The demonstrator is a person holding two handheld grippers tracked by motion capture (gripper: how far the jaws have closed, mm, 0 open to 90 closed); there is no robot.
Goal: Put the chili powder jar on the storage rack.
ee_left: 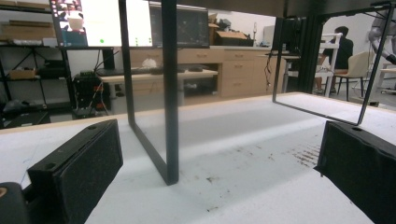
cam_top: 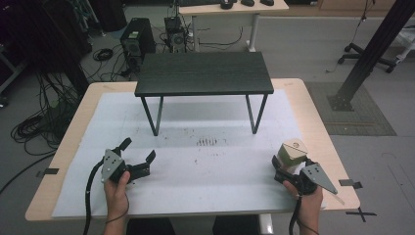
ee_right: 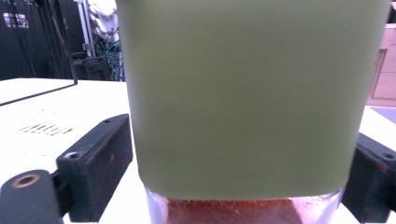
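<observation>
On the pale sheet that covers the wooden table [cam_top: 313,105], the right gripper [cam_top: 283,169] is held near the table's right front edge, and a square jar [cam_top: 289,154] is set between its 2 jaws. In the right gripper view the jar [ee_right: 247,98] is seen up close: a frosted, pale green upper body over a clear base, with a reddish-brown powder [ee_right: 233,212] lying at the bottom. Both black jaws are seen against the jar's sides, the left one touching the wall and the right one at its lower corner, so the jar is taken to be pinched. The jar is seen standing upright on the sheet.

The left gripper [cam_top: 138,149] is held over the left front part of the sheet, well apart from the jar, with its 2 jaws spread wide and nothing between them. It is pointed toward the small black bench [cam_top: 204,73], which is seen standing on thin metal legs [ee_left: 169,93] at the far middle of the table. Faint dark specks [cam_top: 208,142] are seen on the sheet in front of the bench.
</observation>
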